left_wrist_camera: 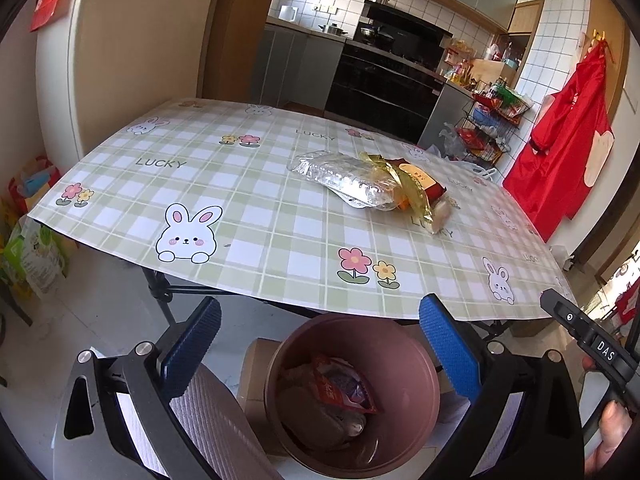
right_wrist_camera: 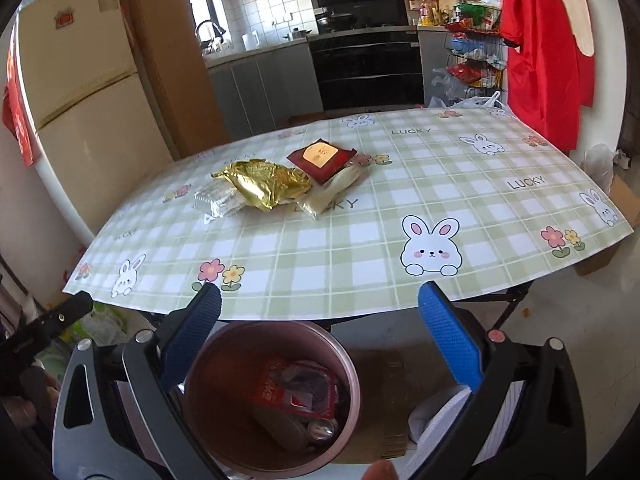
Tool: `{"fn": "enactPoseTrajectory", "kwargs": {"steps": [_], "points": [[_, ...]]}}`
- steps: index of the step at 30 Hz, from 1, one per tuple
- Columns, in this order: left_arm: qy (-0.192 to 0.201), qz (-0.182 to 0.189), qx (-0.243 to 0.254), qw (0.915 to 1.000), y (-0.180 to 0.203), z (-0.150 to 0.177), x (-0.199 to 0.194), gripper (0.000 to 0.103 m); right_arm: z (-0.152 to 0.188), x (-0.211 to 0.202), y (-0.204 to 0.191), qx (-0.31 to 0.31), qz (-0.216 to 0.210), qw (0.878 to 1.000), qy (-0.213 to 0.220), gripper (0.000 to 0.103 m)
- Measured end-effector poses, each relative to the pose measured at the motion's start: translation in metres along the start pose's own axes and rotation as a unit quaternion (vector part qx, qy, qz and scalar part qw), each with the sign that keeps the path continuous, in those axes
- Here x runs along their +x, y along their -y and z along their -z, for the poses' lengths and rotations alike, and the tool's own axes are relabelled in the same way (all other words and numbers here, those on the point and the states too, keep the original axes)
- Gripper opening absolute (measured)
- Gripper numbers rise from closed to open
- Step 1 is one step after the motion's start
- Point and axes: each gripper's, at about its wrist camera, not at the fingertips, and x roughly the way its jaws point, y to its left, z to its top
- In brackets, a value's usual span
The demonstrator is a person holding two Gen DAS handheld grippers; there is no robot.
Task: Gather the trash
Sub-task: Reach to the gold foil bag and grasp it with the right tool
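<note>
Blue-padded, our left tongs (left_wrist_camera: 320, 344) and right tongs (right_wrist_camera: 320, 340) both gape released, empty, above the brown bin (left_wrist_camera: 412, 344) on the floor, which already holds a red wrapper (left_wrist_camera: 344, 384). Beyond, on the checked tabletop (left_wrist_camera: 240, 220), lie a clear plastic tray (left_wrist_camera: 344, 180), gold foil (right_wrist_camera: 264, 184) and a red packet (right_wrist_camera: 320, 158).

Bottom of the brown trash bin (left_wrist_camera: 416, 420) cut off by the frame edge. Table legs (left_wrist_camera: 160, 300) mostly hidden beneath the tablecloth (left_wrist_camera: 280, 240). Print on the red packet (right_wrist_camera: 322, 158) too small to read.
</note>
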Motion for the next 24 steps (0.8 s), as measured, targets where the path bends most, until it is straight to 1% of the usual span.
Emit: {"fn": "enactPoseTrajectory", "kwargs": {"steps": [3, 5, 7, 10, 11, 12, 14, 20, 22, 24], "points": [[0.002, -0.001, 0.007, 1.0000, -0.006, -0.007, 0.008, 0.097, -0.014, 0.016, 0.005, -0.004, -0.001, 1.000, 0.001, 0.097], [0.015, -0.012, 0.007, 0.9998, -0.014, -0.016, 0.012, 0.097, -0.031, 0.036, 0.003, -0.015, -0.024, 1.000, -0.003, 0.096], [0.019, -0.018, -0.001, 0.9996, -0.023, -0.028, 0.017, 0.097, -0.048, 0.057, -0.005, -0.037, -0.047, 0.998, -0.010, 0.094], [0.027, -0.020, -0.016, 0.9993, -0.036, -0.042, 0.024, 0.097, -0.074, 0.094, -0.027, -0.085, -0.076, 0.993, -0.018, 0.093], [0.030, -0.021, -0.017, 0.9992, -0.039, -0.047, 0.025, 0.097, -0.081, 0.106, -0.035, -0.100, -0.084, 0.991, -0.020, 0.090], [0.033, -0.023, -0.018, 0.9990, -0.042, -0.050, 0.027, 0.097, -0.088, 0.119, -0.043, -0.114, -0.092, 0.989, -0.025, 0.083], [0.033, -0.024, -0.020, 0.9990, -0.047, -0.055, 0.031, 0.097, -0.098, 0.142, -0.057, -0.129, -0.097, 0.986, -0.036, 0.081], [0.018, -0.022, -0.021, 0.9994, -0.056, -0.056, 0.049, 0.097, -0.116, 0.207, -0.082, -0.117, -0.108, 0.984, -0.085, 0.082], [0.017, -0.022, -0.015, 0.9995, -0.054, -0.054, 0.053, 0.097, -0.120, 0.222, -0.083, -0.105, -0.092, 0.986, -0.094, 0.083], [0.014, -0.014, -0.011, 0.9998, -0.053, -0.053, 0.057, 0.097, -0.124, 0.232, -0.078, -0.077, -0.094, 0.987, -0.105, 0.083]]}}
